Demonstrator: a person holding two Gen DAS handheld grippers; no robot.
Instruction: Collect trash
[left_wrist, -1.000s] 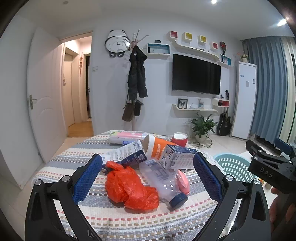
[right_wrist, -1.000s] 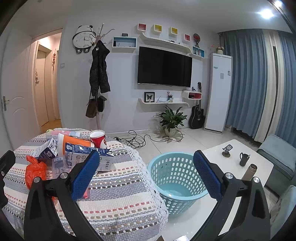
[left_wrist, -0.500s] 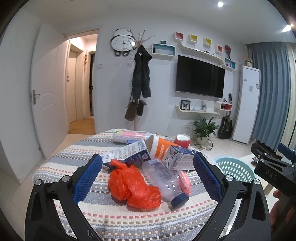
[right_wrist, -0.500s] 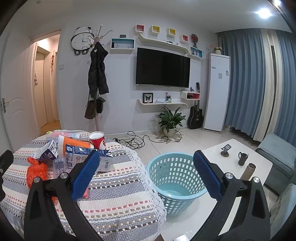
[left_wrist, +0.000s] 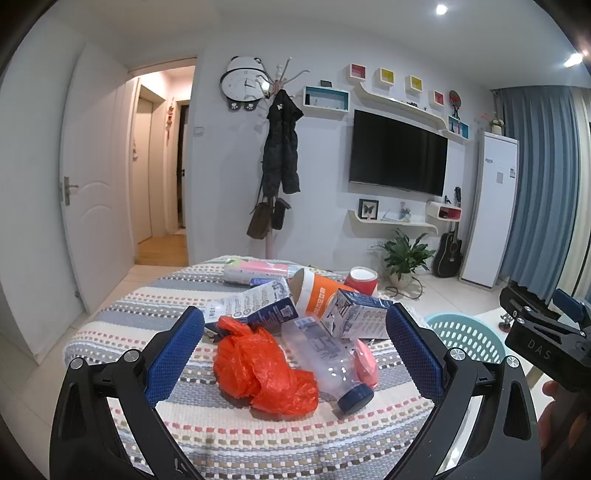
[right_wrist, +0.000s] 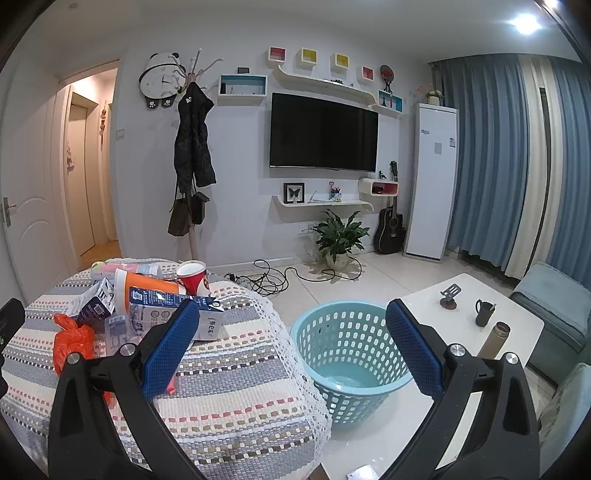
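A pile of trash lies on the round table (left_wrist: 258, 435) with a striped cloth. It holds a crumpled orange plastic bag (left_wrist: 264, 373), a clear bottle with a blue cap (left_wrist: 327, 363), two milk cartons (left_wrist: 358, 317), an orange cup (left_wrist: 317, 291), a red paper cup (left_wrist: 363, 279) and a pink tube (left_wrist: 258, 269). My left gripper (left_wrist: 295, 350) is open and empty, above the table in front of the bag. My right gripper (right_wrist: 291, 347) is open and empty, facing the light blue basket (right_wrist: 351, 354). The bag (right_wrist: 72, 341) and cartons (right_wrist: 173, 310) show at its left.
The basket stands on the floor between the round table and a white coffee table (right_wrist: 480, 321) carrying a mug, a flask and a small stand. Cables (right_wrist: 280, 277) and a potted plant (right_wrist: 340, 236) lie beyond. A sofa (right_wrist: 557, 306) is at the right.
The left wrist view has tilted up slightly and the trash pile sits a little lower and closer. The right gripper has drifted slightly. Both stay open and empty.
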